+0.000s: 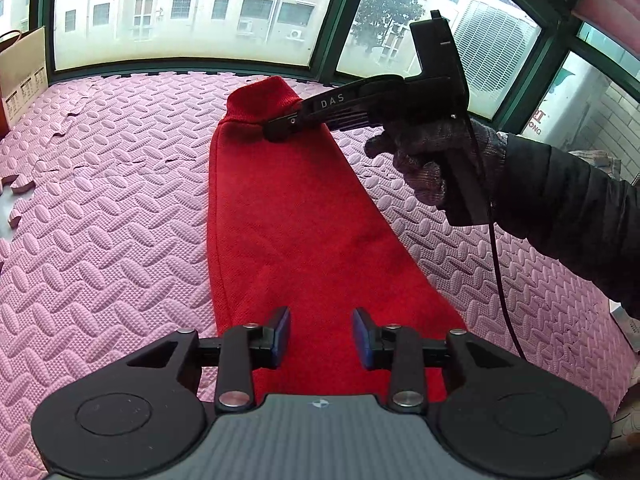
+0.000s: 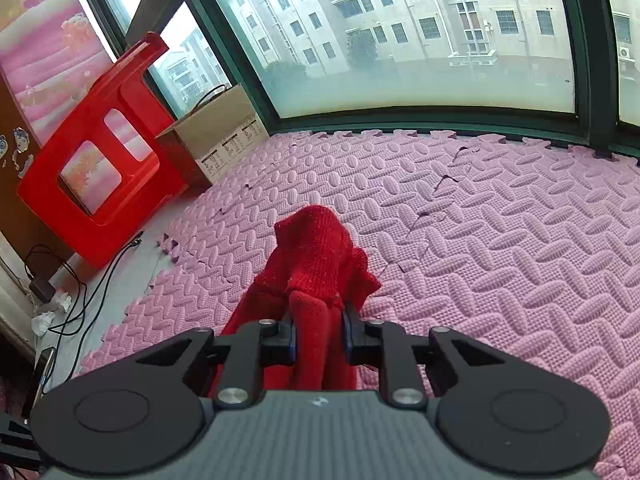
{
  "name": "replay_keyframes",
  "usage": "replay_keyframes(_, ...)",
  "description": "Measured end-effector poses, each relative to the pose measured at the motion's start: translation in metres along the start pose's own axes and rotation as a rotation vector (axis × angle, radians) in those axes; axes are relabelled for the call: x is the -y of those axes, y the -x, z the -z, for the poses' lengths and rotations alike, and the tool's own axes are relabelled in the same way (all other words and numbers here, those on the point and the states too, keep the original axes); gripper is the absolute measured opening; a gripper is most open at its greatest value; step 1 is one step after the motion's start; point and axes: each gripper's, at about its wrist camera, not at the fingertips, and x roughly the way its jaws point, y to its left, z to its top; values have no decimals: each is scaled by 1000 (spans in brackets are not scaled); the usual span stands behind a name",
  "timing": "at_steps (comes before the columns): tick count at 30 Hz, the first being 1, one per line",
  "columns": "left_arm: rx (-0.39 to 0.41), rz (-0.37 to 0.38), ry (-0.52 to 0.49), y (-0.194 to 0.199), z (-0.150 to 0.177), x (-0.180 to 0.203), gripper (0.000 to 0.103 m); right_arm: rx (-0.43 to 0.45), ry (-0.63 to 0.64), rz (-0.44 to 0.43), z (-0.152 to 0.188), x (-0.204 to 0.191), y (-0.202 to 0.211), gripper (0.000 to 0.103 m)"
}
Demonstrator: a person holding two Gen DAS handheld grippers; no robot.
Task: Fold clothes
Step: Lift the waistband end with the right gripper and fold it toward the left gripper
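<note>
Right now the red knit garment point(image 1: 304, 216) lies stretched out as a long, narrow strip on the pink foam floor mat point(image 1: 112, 200), running away from the left wrist camera toward the window point(image 1: 180, 12). Its ribbed end sits at the far tip, close to the window frame. Through the right wrist camera the same garment point(image 2: 316, 256) shows up bunched and lifted into a small peak just ahead of the fingers.

That bunched fabric is pinched by the right tongs point(image 2: 320, 336), whose jaws are clenched on a thick fold of the knit, with cloth filling the gap between the blue pads. From the left camera, the right tongs point(image 1: 280, 130) reach in from the right side and meet the garment just below its ribbed end; a gloved hand point(image 1: 432, 160) in a dark sleeve grips the handle, and a thin black cable hangs down from it.

Nearer in, the left tongs point(image 1: 322, 338) hang over the near end of the strip with their jaws parted and released, the red cloth visible in the gap but neither pad pressing on it.

Farther out, on the right camera's left side, a red plastic stool point(image 2: 100, 152) lies tipped over beside an open cardboard box point(image 2: 224, 132), with black cables trailing across the bare floor next to the mat's edge.
</note>
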Motion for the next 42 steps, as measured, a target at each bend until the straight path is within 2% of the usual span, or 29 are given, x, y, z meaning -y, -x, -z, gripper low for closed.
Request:
replay_keyframes(9, 3, -2, 36, 5, 5, -2, 39, 113, 99, -47, -10, -48, 56, 18)
replay_keyframes(14, 19, -12, 64, 14, 12, -3, 39, 160, 172, -77, -3, -82, 91, 18)
replay_keyframes(22, 35, -56, 116, 32, 33, -15, 39, 184, 289, -163, 45, -143, 157, 18)
replay_keyframes(29, 33, -104, 158, 40, 52, -28, 40, 149, 389, -209, 104, -179, 189, 18)
replay_keyframes(34, 43, -116, 184, 48, 60, -34, 40, 109, 440, -258, 143, -191, 197, 19)
replay_keyframes(36, 50, -116, 184, 53, 63, -32, 40, 83, 464, -257, 158, -195, 199, 23)
replay_keyframes(38, 52, -114, 185, 58, 67, -31, 40, 58, 472, -248, 172, -197, 199, 40)
replay_keyframes(42, 58, -107, 199, 70, 77, -29, 40, -8, 513, -229, 197, -204, 200, 41)
